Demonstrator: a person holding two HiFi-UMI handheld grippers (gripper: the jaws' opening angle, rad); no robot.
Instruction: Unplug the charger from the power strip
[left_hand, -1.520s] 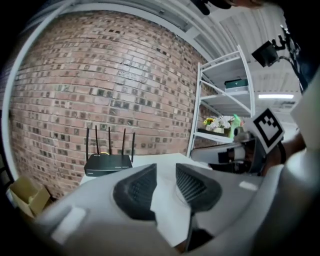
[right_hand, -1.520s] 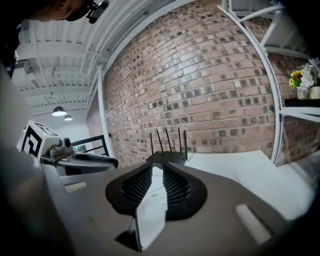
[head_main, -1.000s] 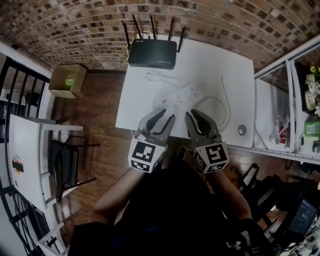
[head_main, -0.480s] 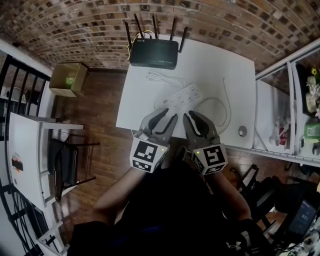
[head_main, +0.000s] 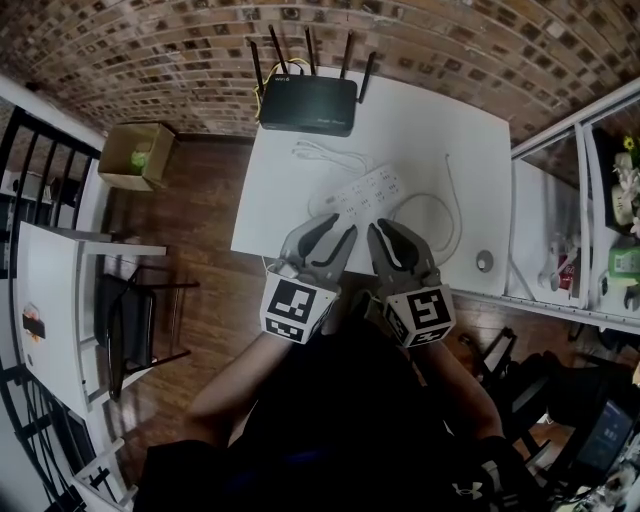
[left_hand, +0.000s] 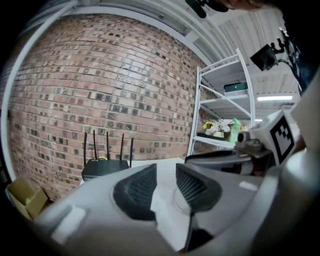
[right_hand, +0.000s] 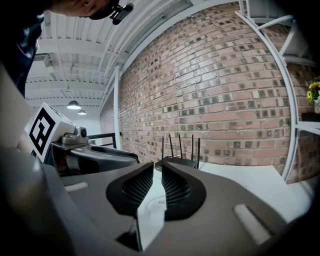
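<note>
My right gripper has just been narrowing its empty jaws to a slit, my left gripper hangs released and empty, and the power strip lies just ahead of both, so the charger, which I can't pick out, isn't yet gripped.

From the head view, the power strip's sockets are too small to tell whether a charger is plugged in. The left gripper's fingers cover its near edge. The shelf at far right is cut off.
</note>
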